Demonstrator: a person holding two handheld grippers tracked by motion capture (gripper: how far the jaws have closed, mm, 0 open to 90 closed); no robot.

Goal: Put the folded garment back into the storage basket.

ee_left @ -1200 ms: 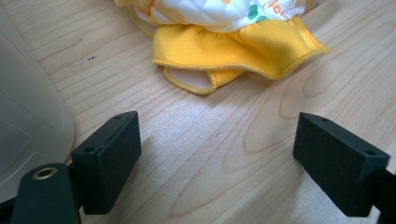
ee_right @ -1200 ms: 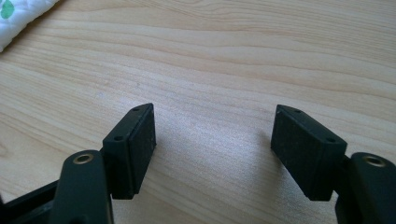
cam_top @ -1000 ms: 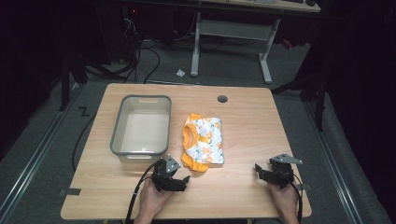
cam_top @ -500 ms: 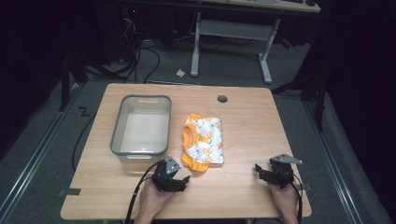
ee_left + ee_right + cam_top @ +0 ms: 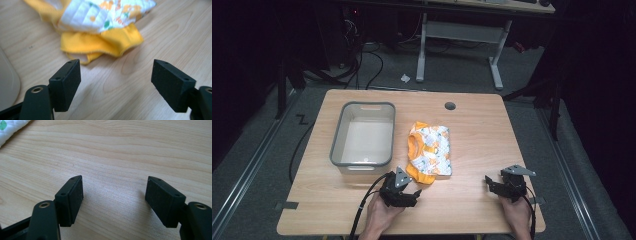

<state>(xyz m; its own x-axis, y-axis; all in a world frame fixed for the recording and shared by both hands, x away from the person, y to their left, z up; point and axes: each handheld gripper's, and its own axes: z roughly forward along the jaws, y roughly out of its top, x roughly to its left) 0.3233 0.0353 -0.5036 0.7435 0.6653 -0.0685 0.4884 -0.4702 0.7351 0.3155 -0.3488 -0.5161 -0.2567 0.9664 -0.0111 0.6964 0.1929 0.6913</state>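
One folded garment (image 5: 430, 154), one grey bin (image 5: 363, 134), two grippers. The bin holds nothing. The left gripper (image 5: 116, 75) has jaws wide, just opening a little further, nothing between them; the garment lies just ahead. The right gripper (image 5: 113, 195) gapes over bare surface (image 5: 472, 200), garment well aside.

Folded garment (image 5: 430, 151): white quilted fabric printed with orange and green motifs, over plain yellow-orange trim at collar and hem. Bin (image 5: 362, 134), just left of the garment: grey rim and walls, pale off-white floor. Table (image 5: 472, 125) beneath the garment: light wood grain. Both grippers, near the garment: matte black.
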